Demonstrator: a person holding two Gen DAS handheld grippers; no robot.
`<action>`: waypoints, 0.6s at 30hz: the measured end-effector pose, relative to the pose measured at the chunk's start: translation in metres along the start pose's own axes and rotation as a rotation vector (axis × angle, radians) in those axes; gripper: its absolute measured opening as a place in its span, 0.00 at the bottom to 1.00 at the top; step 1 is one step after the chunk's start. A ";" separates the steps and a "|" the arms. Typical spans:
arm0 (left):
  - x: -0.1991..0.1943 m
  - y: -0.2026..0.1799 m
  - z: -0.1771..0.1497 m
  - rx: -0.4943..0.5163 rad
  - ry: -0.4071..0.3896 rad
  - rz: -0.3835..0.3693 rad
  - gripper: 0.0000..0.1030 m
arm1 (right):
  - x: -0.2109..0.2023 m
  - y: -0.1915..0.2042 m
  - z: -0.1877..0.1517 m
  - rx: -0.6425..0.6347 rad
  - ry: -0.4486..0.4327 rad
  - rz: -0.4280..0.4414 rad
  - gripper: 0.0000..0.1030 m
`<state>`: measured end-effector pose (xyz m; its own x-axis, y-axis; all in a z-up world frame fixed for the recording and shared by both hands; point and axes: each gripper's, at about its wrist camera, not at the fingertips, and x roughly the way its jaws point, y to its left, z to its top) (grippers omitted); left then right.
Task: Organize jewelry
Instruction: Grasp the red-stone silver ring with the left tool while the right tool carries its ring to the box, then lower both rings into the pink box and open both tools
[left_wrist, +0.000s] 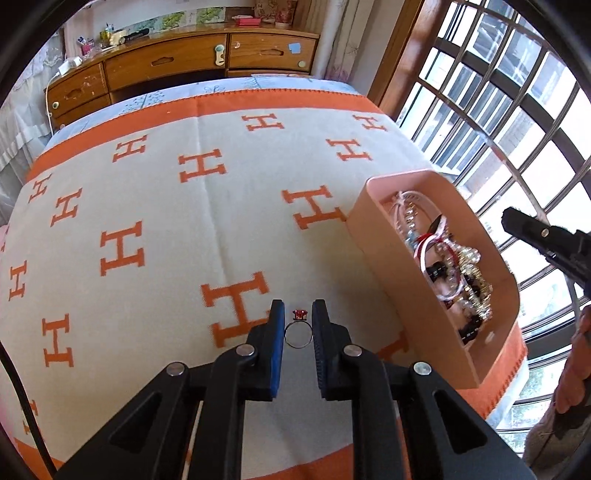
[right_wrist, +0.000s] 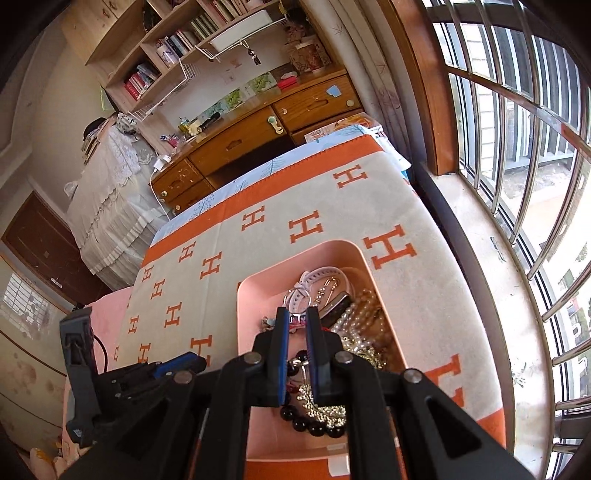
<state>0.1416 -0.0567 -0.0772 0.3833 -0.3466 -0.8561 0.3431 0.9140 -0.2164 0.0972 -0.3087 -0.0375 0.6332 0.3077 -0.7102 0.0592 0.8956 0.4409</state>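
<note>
Silver ring (left_wrist: 298, 332): thin band topped by a red stone; gripped between the pads of the left gripper (left_wrist: 297, 314) above the blanket (left_wrist: 155, 206)
Left view, room: pink box (left_wrist: 402, 280) of jewelry is set near the blanket's right edge; broad open blanket is seen to the left
Right view, right gripper (right_wrist: 296, 317): fingers narrowly parted over the box (right_wrist: 258, 295); whether anything is gripped cannot be told
Right view, edges: window sill (right_wrist: 480, 266) runs just beside the blanket

Barred window (right_wrist: 517, 147) beside the bed; wooden desk (left_wrist: 177, 62) beyond; bookshelves (right_wrist: 166, 48) above
</note>
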 end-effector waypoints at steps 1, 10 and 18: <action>-0.003 -0.004 0.007 0.000 -0.005 -0.022 0.12 | 0.000 -0.002 0.000 0.004 -0.002 0.004 0.09; -0.002 -0.053 0.072 0.043 0.000 -0.159 0.12 | 0.004 -0.014 -0.002 0.042 -0.001 0.024 0.09; 0.027 -0.070 0.088 0.061 0.041 -0.086 0.16 | 0.009 -0.007 0.002 0.020 0.001 0.021 0.09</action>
<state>0.2039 -0.1483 -0.0436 0.3154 -0.4131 -0.8543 0.4248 0.8665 -0.2621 0.1044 -0.3133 -0.0458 0.6336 0.3269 -0.7012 0.0610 0.8824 0.4665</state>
